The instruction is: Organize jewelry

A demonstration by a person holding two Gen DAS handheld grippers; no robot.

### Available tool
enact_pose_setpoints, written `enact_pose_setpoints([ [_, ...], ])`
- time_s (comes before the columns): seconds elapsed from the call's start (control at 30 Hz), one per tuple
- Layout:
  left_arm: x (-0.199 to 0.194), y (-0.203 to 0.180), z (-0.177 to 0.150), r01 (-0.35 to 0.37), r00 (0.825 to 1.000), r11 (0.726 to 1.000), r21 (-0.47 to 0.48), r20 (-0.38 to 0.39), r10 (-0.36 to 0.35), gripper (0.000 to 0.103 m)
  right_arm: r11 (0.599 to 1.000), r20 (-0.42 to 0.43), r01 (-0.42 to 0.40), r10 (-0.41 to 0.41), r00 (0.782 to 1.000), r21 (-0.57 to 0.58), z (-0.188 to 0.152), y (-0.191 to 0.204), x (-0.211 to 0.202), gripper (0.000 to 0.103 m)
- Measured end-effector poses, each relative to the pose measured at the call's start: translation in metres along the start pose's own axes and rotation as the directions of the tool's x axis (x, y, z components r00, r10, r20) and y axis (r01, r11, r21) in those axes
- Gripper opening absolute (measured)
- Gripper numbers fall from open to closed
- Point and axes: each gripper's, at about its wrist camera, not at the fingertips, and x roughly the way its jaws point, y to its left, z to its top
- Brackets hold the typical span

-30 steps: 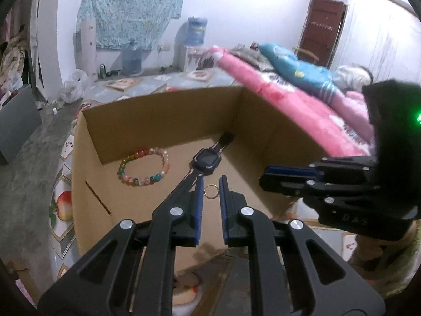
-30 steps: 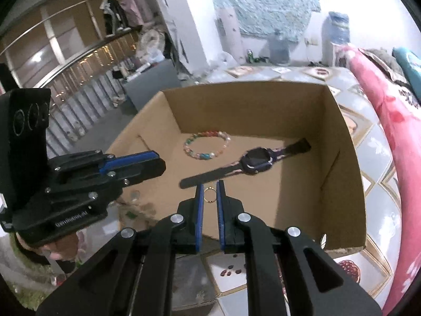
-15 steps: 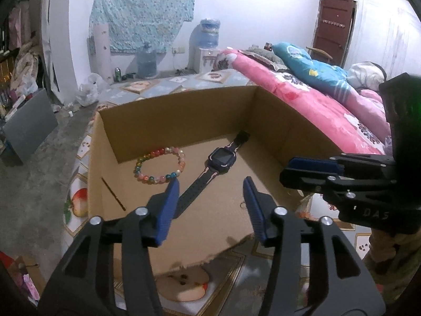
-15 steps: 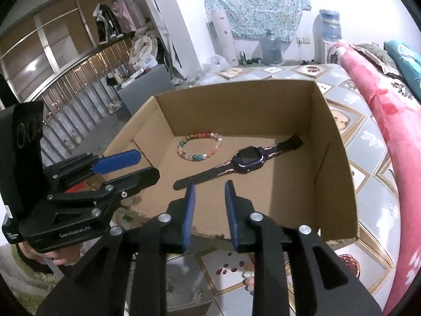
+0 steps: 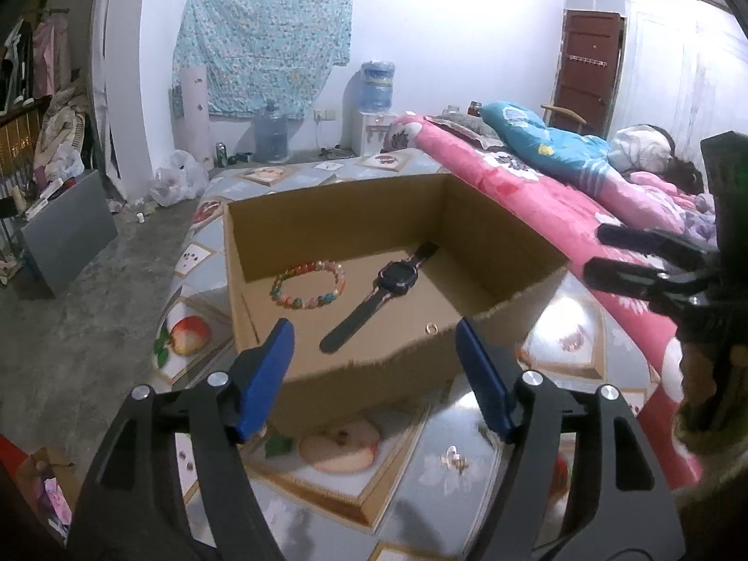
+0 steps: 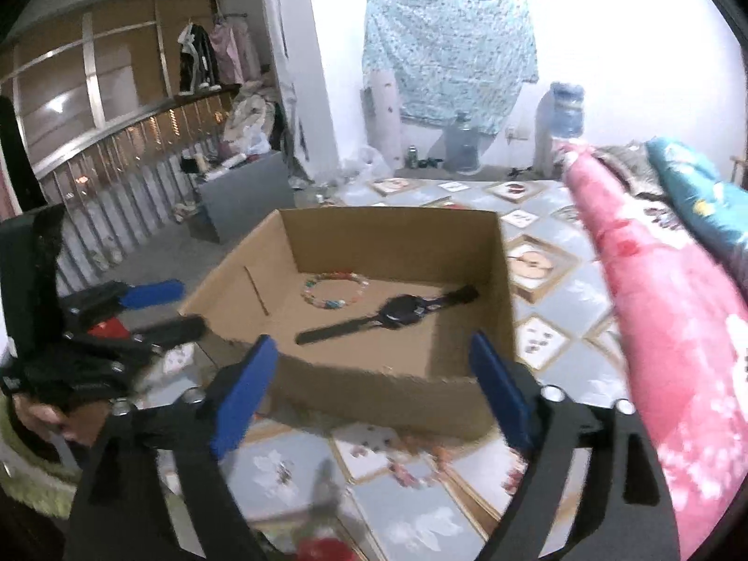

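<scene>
An open cardboard box (image 5: 336,215) (image 6: 392,233) stands on a patterned mat. Inside lie a multicoloured bead bracelet (image 5: 308,286) (image 6: 334,290), a black watch (image 5: 378,297) (image 6: 392,313) and a small gold ring (image 5: 430,327) near the front wall. My left gripper (image 5: 374,364) is wide open and empty, held in front of the box's near wall. My right gripper (image 6: 374,374) is also wide open and empty, in front of the same wall. Each gripper shows in the other's view, the right one (image 5: 654,271) at the right, the left one (image 6: 135,308) at the left.
A bed with a pink quilt (image 5: 561,205) (image 6: 664,308) runs along the right. A grey board (image 5: 70,229) leans on the floor at the left. Water bottles (image 5: 376,86) stand by the far wall. The mat (image 5: 420,467) extends in front of the box.
Both grippers were shut on the gold ring over the box. They opened, the ring dropped to the box floor, and both pulled back out of the box toward me.
</scene>
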Motion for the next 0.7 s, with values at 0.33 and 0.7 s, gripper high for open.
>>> enact_pose_setpoints([
  [0.33, 0.0, -0.005, -0.041, 0.031, 0.996, 0.999, 0.011, -0.084, -0.03, 0.073, 0.986, -0.127, 0.153, -0.161, 0.979, -0.068, -0.034, -0.002, -0.004, 0.097],
  [0.7, 0.043, -0.039, -0.084, 0.147, 0.966, 0.987, 0.059, -0.225, -0.13, 0.061, 0.996, -0.229, 0.069, -0.056, 0.972, 0.049, -0.077, 0.0, 0.02, 0.097],
])
